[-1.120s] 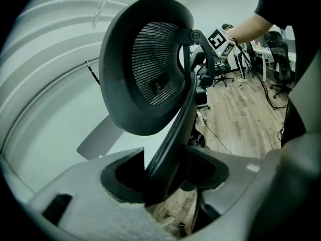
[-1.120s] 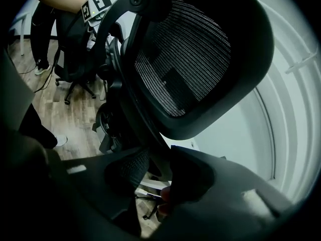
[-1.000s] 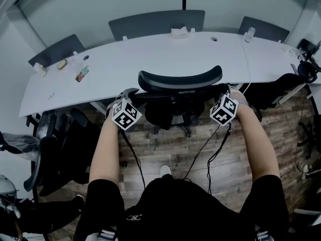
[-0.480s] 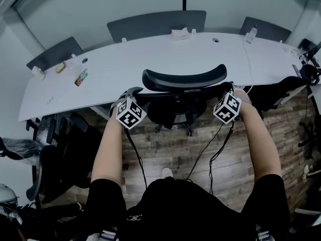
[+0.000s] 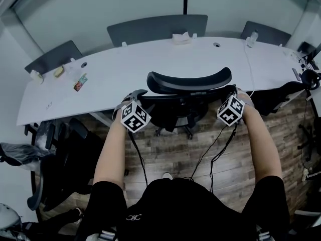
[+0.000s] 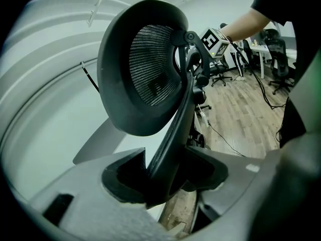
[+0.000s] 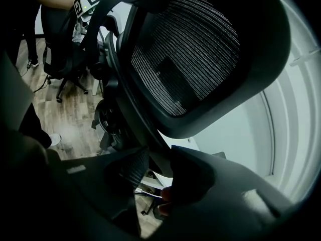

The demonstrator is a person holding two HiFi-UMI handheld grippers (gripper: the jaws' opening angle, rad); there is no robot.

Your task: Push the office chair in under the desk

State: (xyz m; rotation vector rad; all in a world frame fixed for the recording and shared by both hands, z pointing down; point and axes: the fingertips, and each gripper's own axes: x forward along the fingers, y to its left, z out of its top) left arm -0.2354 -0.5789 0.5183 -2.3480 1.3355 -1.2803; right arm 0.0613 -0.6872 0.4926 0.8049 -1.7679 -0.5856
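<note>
At the near edge of the table (image 5: 125,69), middle: one office chair (image 5: 175,107), slightly farther in than a second ago. Seat toward the table, back toward the person, headrest (image 5: 189,81) with its long axis left to right along that edge. Clenched on the back frame, one per side: left tongs (image 6: 165,174) and right tongs (image 7: 160,167), two in all. Beyond the far edge, three more chair backs (image 5: 156,26).

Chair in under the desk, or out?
Mostly in: office chair headrest overlaps the desk near edge; its wheeled base shows on the floor.
</note>
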